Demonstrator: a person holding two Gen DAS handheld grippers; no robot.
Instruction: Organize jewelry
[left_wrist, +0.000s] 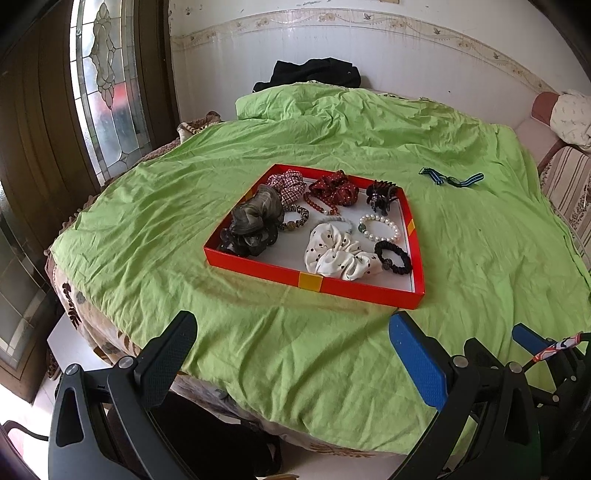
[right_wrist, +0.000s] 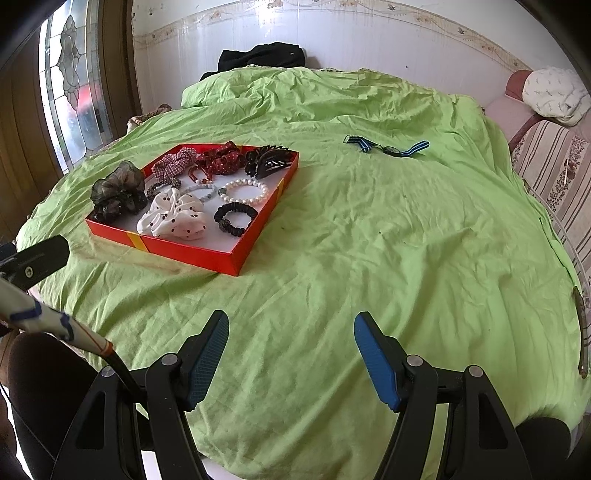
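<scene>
Blue-padded, your right gripper (right_wrist: 291, 354) hovers spread and empty over the wrinkled green sheet (right_wrist: 369, 240); your left gripper (left_wrist: 291, 354) hangs likewise, jaws wide apart, holding nothing. Ahead lies one shallow red cardboard tray (left_wrist: 258, 267) holding four fabric scrunchies, one black elastic hair tie (left_wrist: 393, 256), one white pearl bracelet (left_wrist: 380, 227), other beaded bracelets and one black claw clip (left_wrist: 382, 197). One blue-striped strap (right_wrist: 386, 147) lies well apart on the sheet. Only your right view shows the curved brown strip (right_wrist: 583, 332) at the bed's right edge.
</scene>
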